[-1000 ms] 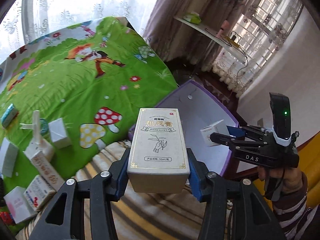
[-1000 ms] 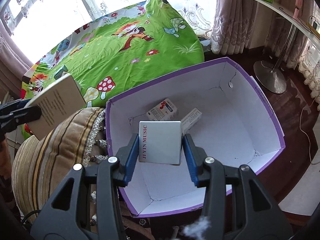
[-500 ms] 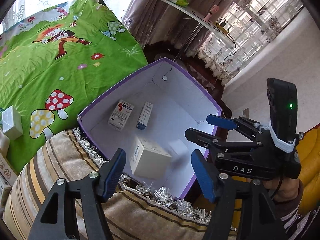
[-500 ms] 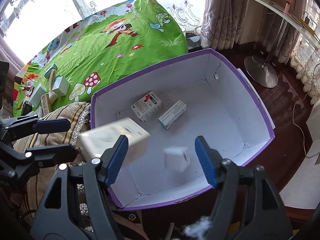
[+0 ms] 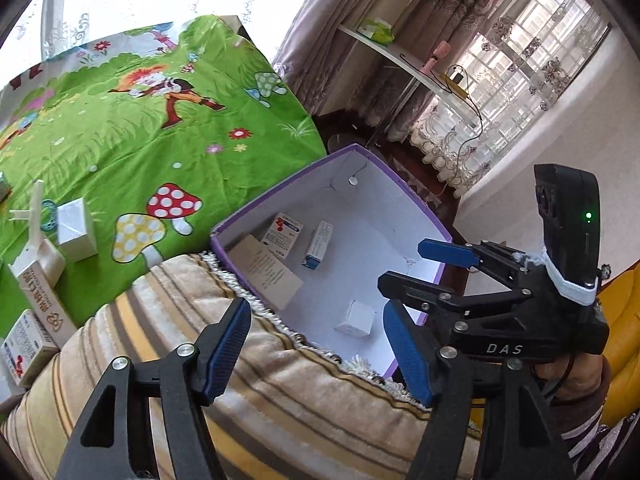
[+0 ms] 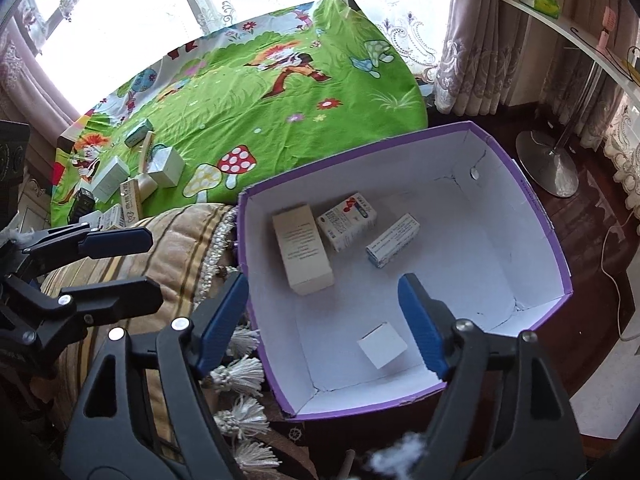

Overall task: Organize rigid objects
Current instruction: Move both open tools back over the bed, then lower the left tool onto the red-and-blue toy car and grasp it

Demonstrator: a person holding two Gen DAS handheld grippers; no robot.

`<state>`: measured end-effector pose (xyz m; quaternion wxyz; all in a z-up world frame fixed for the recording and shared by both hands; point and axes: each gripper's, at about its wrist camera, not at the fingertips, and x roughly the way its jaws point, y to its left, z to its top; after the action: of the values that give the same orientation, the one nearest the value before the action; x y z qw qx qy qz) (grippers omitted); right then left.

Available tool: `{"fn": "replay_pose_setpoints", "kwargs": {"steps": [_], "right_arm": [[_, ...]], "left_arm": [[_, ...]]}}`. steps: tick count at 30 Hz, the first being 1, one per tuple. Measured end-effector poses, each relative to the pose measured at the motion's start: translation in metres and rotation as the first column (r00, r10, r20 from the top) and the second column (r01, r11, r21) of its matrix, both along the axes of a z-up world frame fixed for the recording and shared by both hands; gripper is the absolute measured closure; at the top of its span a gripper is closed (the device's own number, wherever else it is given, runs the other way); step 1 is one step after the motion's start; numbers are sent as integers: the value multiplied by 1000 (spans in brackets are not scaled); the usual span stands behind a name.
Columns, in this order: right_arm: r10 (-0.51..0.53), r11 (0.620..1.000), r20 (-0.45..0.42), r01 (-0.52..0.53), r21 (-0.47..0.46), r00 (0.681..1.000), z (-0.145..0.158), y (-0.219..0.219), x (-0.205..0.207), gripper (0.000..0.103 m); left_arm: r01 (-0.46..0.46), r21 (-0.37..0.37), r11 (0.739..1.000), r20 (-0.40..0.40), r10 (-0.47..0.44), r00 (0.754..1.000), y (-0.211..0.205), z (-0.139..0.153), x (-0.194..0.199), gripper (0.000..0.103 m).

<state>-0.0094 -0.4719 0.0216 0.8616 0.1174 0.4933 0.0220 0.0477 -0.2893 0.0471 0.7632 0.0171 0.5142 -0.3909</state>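
A purple-rimmed white box (image 6: 552, 236) (image 5: 412, 200) stands beside a striped cushion. Inside lie a tall beige carton (image 6: 302, 254) (image 5: 264, 270), a red-and-white medicine box (image 6: 347, 220) (image 5: 282, 234), a slim blue-and-white box (image 6: 392, 240) (image 5: 318, 244) and a small white cube (image 6: 382, 345) (image 5: 356, 318). My left gripper (image 5: 316, 354) is open and empty above the cushion at the box's near edge. My right gripper (image 6: 322, 324) is open and empty above the box's near part; it also shows in the left wrist view (image 5: 424, 264).
A striped cushion with tassels (image 5: 280, 392) (image 6: 184, 248) lies beside the box. Several small cartons (image 6: 132, 184) (image 5: 48, 264) lie on the green cartoon bedsheet (image 5: 120, 140). A shelf and a lamp base (image 6: 548, 168) stand beyond the box on dark floor.
Both grippers opened and let go: the beige carton and the white cube dropped into the purple box and now lie still. The left view swung back towards the bed.
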Motion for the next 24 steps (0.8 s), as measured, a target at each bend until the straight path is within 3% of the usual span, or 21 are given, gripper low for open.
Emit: {"fn": "replay_pose_setpoints", "kwargs": {"steps": [6,11,17,24], "right_arm": [[85,996,31,-85,-9,996,13,33,10,22],[149,989,41,-149,9,988,18,61,20,22],[205,979,36,-206,8,978,18,86,31,22],[242,970,34,-243,8,970,19,103,39,22]], "left_arm": [[-170,-11,985,19,170,985,78,8,11,33],[-330,16,944,35,329,944,150,10,18,33],[-504,54,862,58,501,864,237,6,21,34],[-654,128,745,67,651,756,326,-11,34,39]]}}
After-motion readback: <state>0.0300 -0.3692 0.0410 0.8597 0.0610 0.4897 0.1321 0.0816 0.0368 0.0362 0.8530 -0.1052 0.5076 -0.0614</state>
